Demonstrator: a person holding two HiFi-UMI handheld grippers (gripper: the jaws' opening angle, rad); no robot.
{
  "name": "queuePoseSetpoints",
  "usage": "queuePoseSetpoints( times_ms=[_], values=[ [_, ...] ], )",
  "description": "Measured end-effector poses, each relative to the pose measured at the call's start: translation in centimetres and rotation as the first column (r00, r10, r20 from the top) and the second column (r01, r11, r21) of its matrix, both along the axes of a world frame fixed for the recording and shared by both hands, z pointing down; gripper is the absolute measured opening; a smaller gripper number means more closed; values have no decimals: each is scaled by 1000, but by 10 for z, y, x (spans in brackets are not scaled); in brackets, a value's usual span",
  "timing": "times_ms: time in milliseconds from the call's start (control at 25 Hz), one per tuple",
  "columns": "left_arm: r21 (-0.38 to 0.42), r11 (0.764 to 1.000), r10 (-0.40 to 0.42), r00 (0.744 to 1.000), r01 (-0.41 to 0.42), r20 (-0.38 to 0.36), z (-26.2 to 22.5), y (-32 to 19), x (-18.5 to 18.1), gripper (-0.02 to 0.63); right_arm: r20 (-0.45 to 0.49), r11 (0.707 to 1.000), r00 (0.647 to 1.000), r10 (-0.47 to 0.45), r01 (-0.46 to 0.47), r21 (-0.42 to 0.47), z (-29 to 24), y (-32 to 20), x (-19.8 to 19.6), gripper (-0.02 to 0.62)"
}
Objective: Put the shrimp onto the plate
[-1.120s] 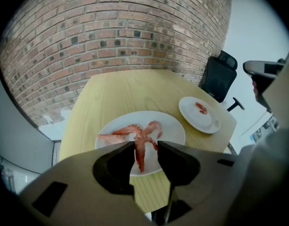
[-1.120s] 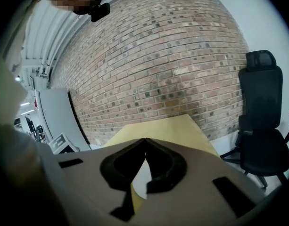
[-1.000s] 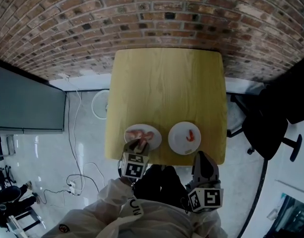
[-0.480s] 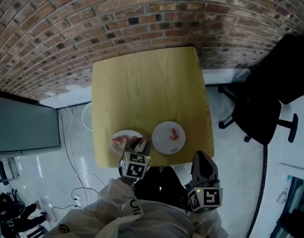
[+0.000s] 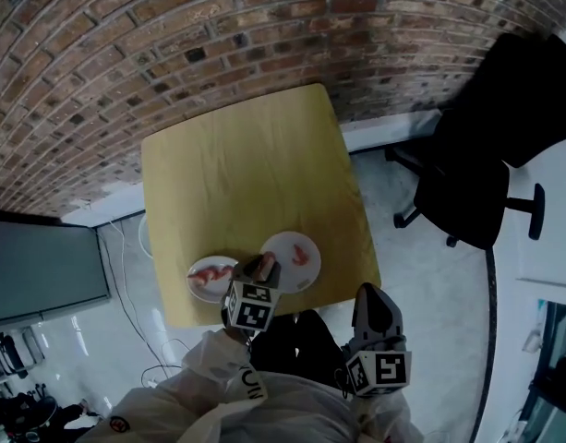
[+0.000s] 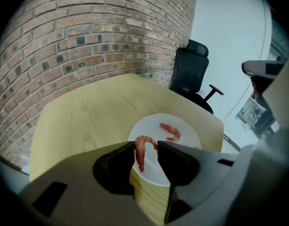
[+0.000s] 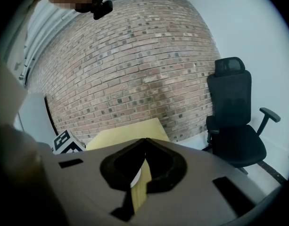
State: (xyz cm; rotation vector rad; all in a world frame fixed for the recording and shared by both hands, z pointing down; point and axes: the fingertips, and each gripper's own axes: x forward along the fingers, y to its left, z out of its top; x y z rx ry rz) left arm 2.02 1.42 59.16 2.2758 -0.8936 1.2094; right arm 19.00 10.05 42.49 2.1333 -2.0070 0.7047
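Filling the far side of the scene, a brick wall (image 5: 172, 44) stands behind a pale wooden table (image 5: 246, 173). A black office chair (image 5: 476, 192) sits on the floor to the table's right, apart from it.

The left gripper (image 5: 262, 268) hangs over the table's near edge, between two white plates. Its jaws stand narrowly apart and pinch a curled pink shrimp (image 6: 142, 149), whose tail hangs down between them. The right gripper (image 5: 375, 298) hangs off the table's near right corner, over the floor. Its jaws are closed tip to tip with nothing between them.

The right plate (image 5: 306, 277) lies near the table's near edge, just under and beyond the left gripper. The held shrimp hangs above this plate's near rim. The left plate (image 5: 222, 289) lies just beside it, also at the near edge.

One loose shrimp (image 6: 170, 132) lies on the right plate, towards its far side. More shrimp (image 5: 207, 275) lie on the left plate.
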Motion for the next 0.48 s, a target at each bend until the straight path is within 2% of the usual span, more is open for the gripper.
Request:
queuePoseSetpoints(
  times_ms=[240,480],
  values=[
    [-8,999,51,999,-51,2,11,-6,24,155,-1,999,999,40,-40,-10,1,5,15,23],
    [-10,998,58,998,-58,14,21,-13,36,155,0,997,997,72,-72,-28,6,10,30,23]
  ],
)
